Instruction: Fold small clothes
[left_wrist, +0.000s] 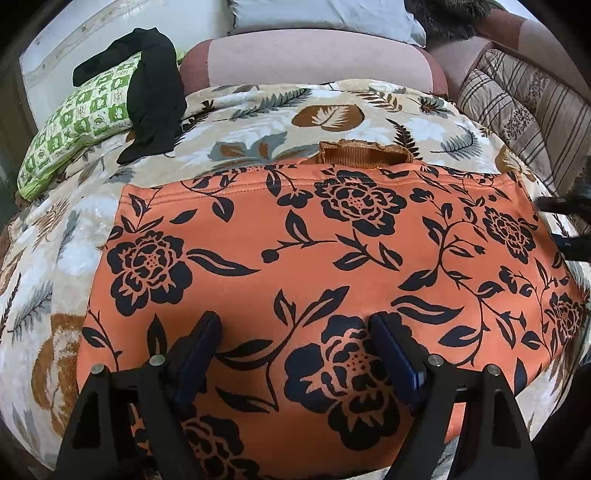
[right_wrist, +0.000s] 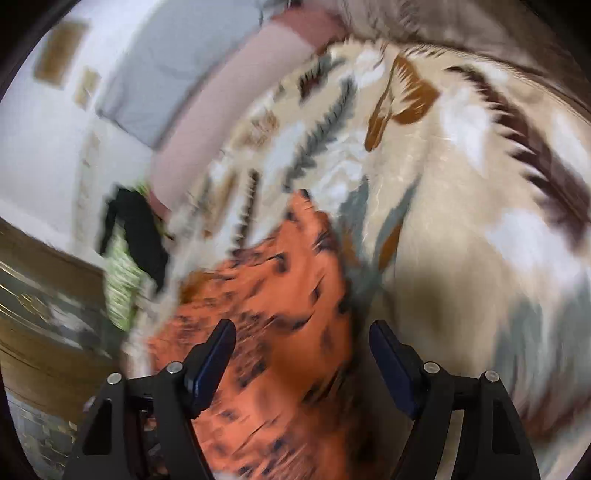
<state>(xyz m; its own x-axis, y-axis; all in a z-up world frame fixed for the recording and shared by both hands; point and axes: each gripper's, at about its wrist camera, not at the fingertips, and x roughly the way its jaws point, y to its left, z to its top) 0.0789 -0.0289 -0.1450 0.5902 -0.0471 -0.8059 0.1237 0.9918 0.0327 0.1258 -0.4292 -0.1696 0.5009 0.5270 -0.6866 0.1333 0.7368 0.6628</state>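
- Orange floral garment (left_wrist: 332, 280) lies flat on a leaf-print blanket (left_wrist: 258, 110).
- Left gripper (left_wrist: 295, 325) hovers above it, jaws apart, empty.
- Right gripper (right_wrist: 303, 332), view blurred, jaws apart, empty.

Smooth matt orange cloth garment (left_wrist: 332, 258), plush leaf-print blanket (left_wrist: 258, 110)

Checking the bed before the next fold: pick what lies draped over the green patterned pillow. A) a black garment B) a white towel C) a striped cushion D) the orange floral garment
A: a black garment lies across the green patterned pillow, apart from the orange floral garment.
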